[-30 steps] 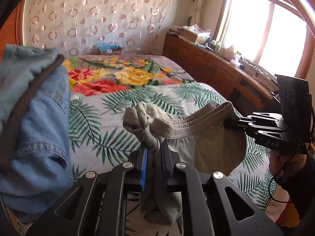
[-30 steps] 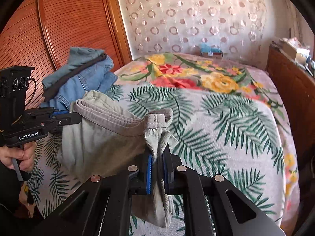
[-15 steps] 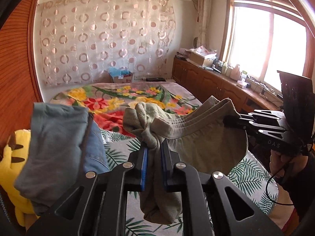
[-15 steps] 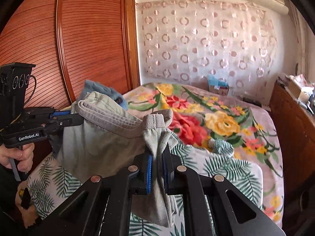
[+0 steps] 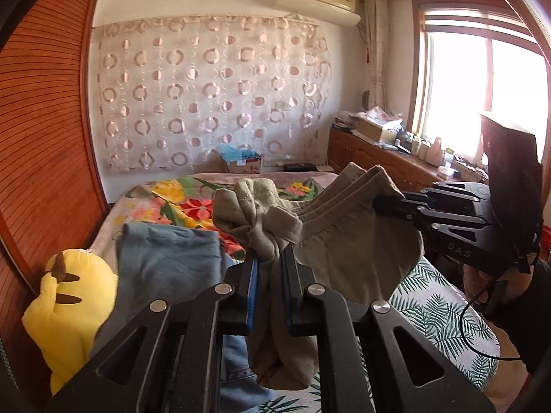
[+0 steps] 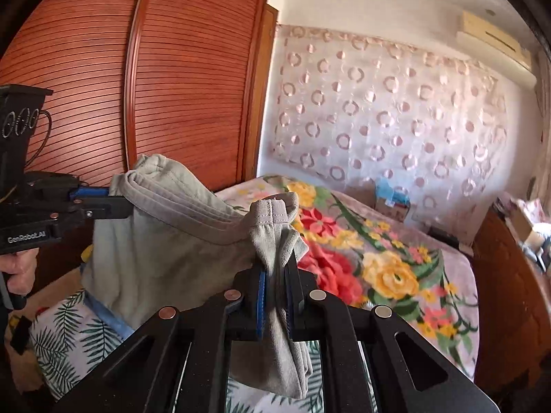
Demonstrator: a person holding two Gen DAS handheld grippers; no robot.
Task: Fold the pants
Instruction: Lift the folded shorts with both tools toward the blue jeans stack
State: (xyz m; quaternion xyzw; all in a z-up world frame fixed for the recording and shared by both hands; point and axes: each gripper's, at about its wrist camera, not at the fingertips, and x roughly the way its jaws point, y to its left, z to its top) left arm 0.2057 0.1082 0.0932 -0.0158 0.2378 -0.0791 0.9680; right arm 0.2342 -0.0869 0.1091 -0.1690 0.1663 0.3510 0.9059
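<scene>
We hold the grey-green pants (image 5: 347, 251) in the air above the bed (image 6: 396, 275), stretched by the waistband between our two tongs. The left tongs (image 5: 268, 272) pinch one bunched end of the waistband, and the right tongs (image 6: 275, 275) pinch the other end; both pairs are pressed together on the cloth, with a fold of fabric hanging below each.

The pants look soft and light, a knit cloth with an elastic band, so we judge that they will sag and swing freely and will not keep any shape by themselves. The waistband is the thickest part, so it is the safest place to hold; a thin single layer could slip out.

Beside the bed, on the wardrobe side, a blue-grey garment (image 5: 165, 261) lies over jeans (image 5: 237, 354), next to a yellow plush toy (image 5: 72, 313). The wooden wardrobe (image 6: 137, 86) stands close there. The open room is the flowered middle of the bed, and we think the pants should go down there, away from the pile.
</scene>
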